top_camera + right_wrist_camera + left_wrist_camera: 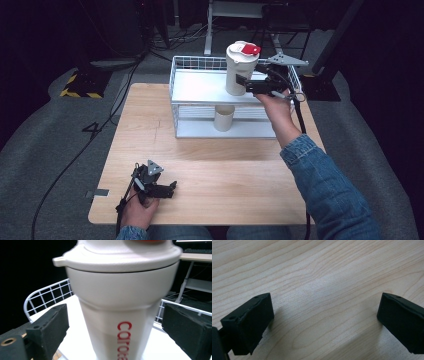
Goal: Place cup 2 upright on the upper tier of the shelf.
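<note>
My right gripper [243, 83], upper right of frame, stood wide around the tumbler [240, 67], pads clear; left gripper [172, 187] gaped empty

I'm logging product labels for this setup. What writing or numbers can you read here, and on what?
"caroa": red letters running down the side of the white tumbler, cut off at the picture's bottom edge, so the word may go on.
"4": dark mark on the grey floor left of the table.

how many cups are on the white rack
2. A tall cream tumbler with a red-tabbed lid stands on the top shelf; a smaller cream cup stands on the bottom shelf below it. Others could be hidden behind them.
</note>
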